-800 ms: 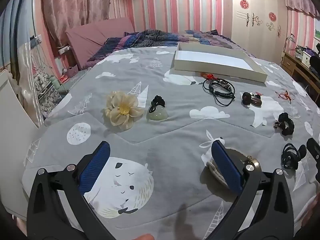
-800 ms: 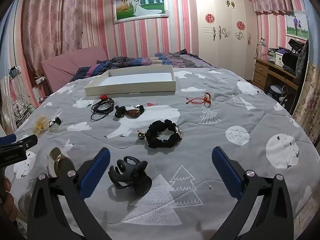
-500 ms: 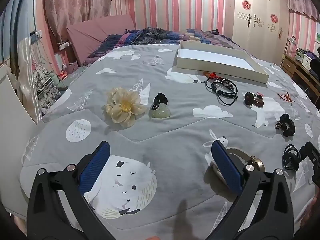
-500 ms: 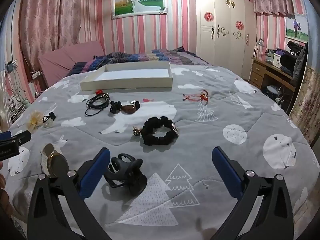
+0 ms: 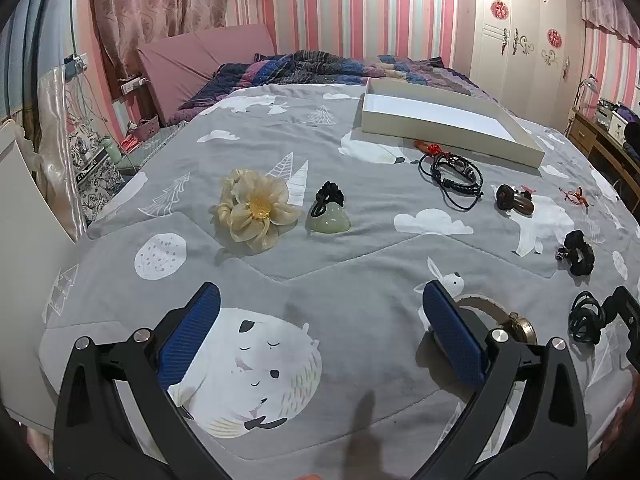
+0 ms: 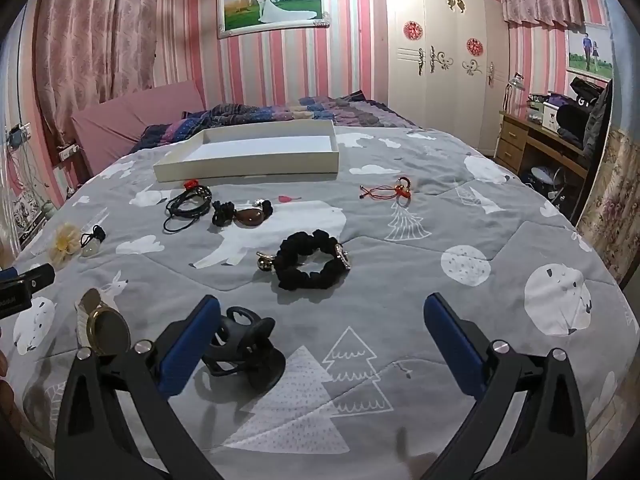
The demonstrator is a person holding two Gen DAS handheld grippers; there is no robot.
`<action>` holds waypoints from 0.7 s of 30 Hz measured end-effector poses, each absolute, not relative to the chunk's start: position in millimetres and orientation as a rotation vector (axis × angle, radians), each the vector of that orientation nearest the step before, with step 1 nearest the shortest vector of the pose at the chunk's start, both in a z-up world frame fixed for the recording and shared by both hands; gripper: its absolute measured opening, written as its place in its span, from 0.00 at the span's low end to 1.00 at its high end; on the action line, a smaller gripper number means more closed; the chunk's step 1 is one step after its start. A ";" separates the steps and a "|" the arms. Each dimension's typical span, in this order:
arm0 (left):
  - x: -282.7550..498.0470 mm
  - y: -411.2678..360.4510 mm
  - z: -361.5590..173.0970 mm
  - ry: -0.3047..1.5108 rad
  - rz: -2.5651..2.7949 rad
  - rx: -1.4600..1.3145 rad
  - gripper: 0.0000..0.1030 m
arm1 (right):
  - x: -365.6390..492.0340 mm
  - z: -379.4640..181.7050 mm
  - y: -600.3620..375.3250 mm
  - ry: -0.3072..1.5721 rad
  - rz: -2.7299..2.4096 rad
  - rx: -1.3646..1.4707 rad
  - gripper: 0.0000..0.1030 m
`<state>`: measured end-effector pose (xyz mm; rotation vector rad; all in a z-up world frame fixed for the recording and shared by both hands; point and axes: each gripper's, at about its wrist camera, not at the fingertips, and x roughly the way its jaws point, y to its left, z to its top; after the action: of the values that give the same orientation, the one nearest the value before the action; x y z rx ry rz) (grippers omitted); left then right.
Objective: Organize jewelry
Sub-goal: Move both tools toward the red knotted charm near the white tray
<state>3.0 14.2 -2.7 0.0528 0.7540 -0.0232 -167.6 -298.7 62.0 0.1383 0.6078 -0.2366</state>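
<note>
Your left gripper (image 5: 320, 328) hangs over the grey printed bedspread (image 5: 360, 248) with its jaws spread wide and nothing between them. Ahead of it, going left to right, lie the cream fabric flower (image 5: 256, 210), the pale green stone pendant (image 5: 328, 222), the black cord bracelets (image 5: 456, 176), the brown stone piece (image 5: 516, 202) and the black scrunchie (image 5: 578, 252); the gold watch (image 5: 520, 326) sits just behind its right finger. The empty white tray (image 5: 448, 136) rests at the far side. Your right gripper (image 6: 320, 328) is equally wide and empty, with the black claw clip (image 6: 244, 346) just beside its left finger. No lettering on the jewelry is readable.
</note>
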 end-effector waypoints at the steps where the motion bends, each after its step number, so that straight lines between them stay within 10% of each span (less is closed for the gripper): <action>1: 3.1 13.6 -2.8 0.755 -0.024 0.053 0.97 | -167.2 61.6 -299.1 0.610 -0.237 0.139 0.99; 21: 9.5 12.4 -0.7 0.753 -0.019 0.057 0.97 | -162.6 66.1 -304.6 0.614 -0.250 0.128 0.99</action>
<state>9.5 12.4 -0.7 0.0569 0.7532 -0.0190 -162.6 -304.6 66.1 0.1281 0.6141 -0.2499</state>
